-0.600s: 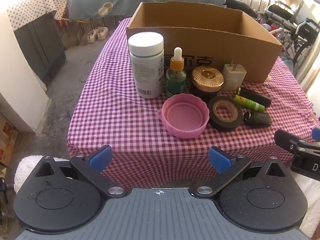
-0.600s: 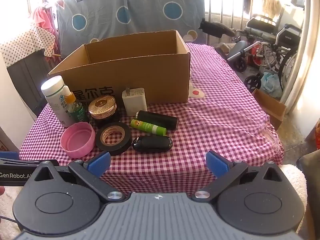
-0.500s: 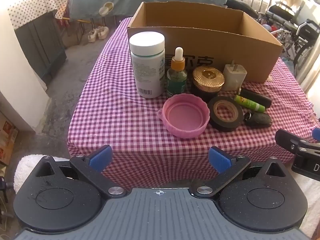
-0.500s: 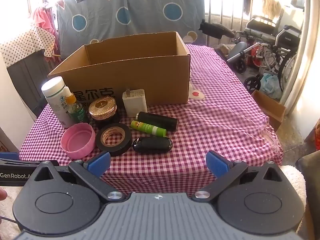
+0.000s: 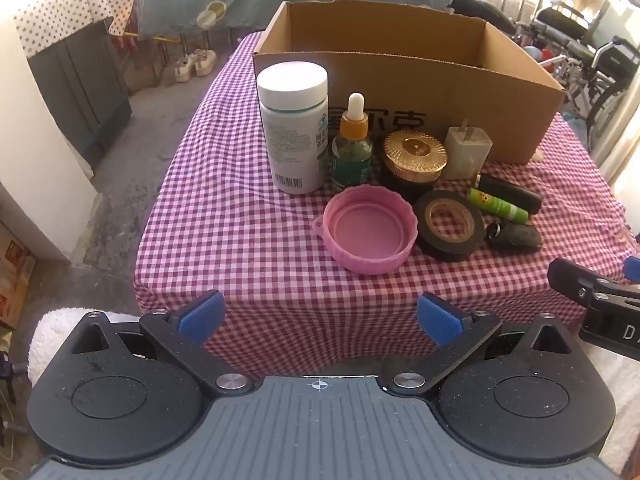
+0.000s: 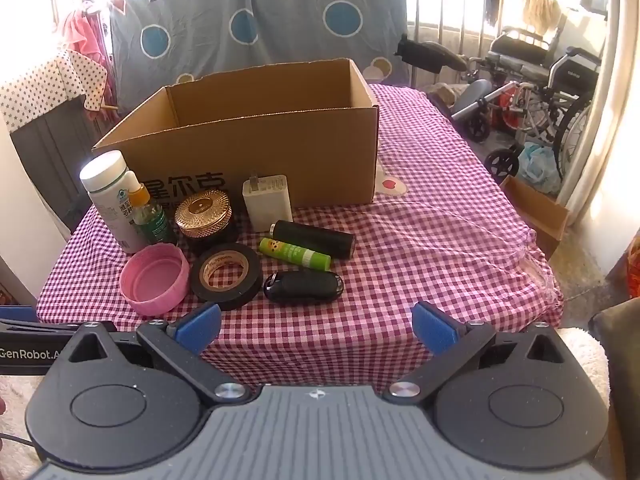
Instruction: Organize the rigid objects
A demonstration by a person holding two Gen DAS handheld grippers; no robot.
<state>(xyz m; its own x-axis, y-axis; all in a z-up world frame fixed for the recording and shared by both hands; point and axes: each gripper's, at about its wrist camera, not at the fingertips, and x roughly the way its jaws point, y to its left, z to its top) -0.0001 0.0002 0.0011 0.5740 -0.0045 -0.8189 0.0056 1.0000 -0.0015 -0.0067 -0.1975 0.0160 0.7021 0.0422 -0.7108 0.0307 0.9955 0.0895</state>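
Nine small things stand clustered on the checked tablecloth [image 5: 224,216] in front of an open cardboard box [image 5: 404,80], whose floor neither view shows, its near wall blocking it. Tallest of them is the white bottle [image 5: 293,128] at the left end, touching or nearly touching the dropper bottle [image 5: 352,148]. Next along the box wall come the gold-lidded jar [image 5: 415,156] and the white charger [image 5: 467,152]. Nearer the table edge lie the pink lid [image 5: 369,229], hollow side up, the black tape roll [image 5: 449,225] just beside it, then the black cylinder [image 6: 314,238], the green tube [image 6: 295,254] against it, and the dark key fob [image 6: 304,287].

From the right wrist the cloth's bare right half [image 6: 452,216] shows, well clear of everything, and the fob is plain; from the left wrist the fob sits small and blurred, yet the bare left strip beside the bottle is seen.

Both claws hang before the near table edge, off the cloth. Left gripper [image 5: 319,316] has its pads spread wide with nothing between; right gripper [image 6: 316,326] likewise gapes, pinching nothing. Each is cut off at the other's frame edge.
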